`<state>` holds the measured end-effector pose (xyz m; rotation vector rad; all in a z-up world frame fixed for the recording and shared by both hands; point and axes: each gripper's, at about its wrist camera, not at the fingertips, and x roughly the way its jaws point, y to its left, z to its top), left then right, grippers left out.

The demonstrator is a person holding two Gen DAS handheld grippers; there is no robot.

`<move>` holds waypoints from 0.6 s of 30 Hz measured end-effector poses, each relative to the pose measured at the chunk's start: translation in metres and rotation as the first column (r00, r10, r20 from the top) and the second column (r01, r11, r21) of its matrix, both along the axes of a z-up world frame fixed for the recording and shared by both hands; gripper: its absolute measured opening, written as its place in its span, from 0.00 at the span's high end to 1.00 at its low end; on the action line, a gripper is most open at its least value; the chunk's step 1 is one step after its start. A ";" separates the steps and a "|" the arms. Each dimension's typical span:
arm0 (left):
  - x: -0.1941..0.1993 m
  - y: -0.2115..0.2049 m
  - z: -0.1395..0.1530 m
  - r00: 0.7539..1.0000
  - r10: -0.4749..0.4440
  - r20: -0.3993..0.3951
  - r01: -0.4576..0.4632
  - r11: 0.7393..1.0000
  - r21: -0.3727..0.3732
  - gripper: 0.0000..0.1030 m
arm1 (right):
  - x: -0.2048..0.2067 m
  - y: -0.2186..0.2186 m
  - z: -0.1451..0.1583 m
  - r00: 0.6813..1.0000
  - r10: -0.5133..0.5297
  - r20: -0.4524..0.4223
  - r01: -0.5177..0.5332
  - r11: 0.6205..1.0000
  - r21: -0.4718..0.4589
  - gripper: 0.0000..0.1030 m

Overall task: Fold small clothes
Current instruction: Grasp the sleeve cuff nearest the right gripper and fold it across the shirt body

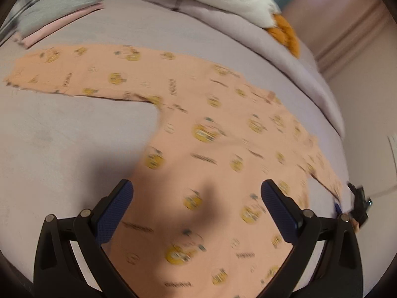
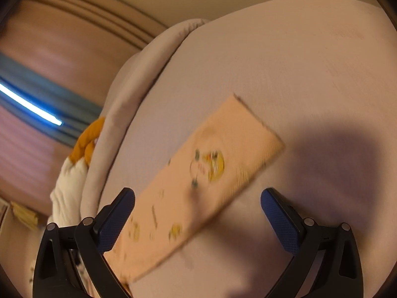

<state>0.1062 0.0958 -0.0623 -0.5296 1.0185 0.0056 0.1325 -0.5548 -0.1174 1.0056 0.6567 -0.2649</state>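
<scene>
A peach child's top (image 1: 211, 134) with yellow cartoon prints lies spread flat on the grey bed cover (image 1: 62, 134), sleeves out to the far left and to the right. My left gripper (image 1: 197, 198) is open and empty, hovering above the garment's body. My right gripper (image 2: 197, 206) is open and empty above one sleeve (image 2: 211, 168), whose cuff end points away from me. The right gripper also shows in the left wrist view (image 1: 358, 203), at the right sleeve end. Both views are blurred by motion.
Folded grey and pink clothes (image 1: 57, 17) sit at the far left of the bed. A white and orange plush toy (image 1: 248, 2) lies by a rolled blanket (image 1: 292, 62) along the far edge. It also shows in the right wrist view (image 2: 77, 168). The bed edge is on the right.
</scene>
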 end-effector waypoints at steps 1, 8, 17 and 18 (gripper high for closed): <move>0.004 0.006 -0.004 1.000 0.021 -0.011 -0.021 0.999 -0.029 0.00 | 0.005 0.001 0.000 1.000 -0.007 -0.004 0.007 1.000 -0.009 0.14; 0.016 0.029 -0.017 0.995 0.090 -0.046 -0.094 0.993 -0.074 0.00 | 0.021 -0.006 -0.005 0.996 -0.004 -0.094 -0.003 0.998 -0.070 0.90; 0.011 0.054 -0.018 0.992 0.125 -0.030 -0.128 0.988 -0.089 0.01 | 0.034 0.070 0.100 0.978 0.207 -0.006 -0.197 0.922 -0.333 0.92; 0.011 0.056 -0.018 0.991 0.127 -0.030 -0.129 0.987 -0.094 0.01 | 0.038 0.090 0.119 0.968 0.250 0.013 -0.229 0.907 -0.354 0.91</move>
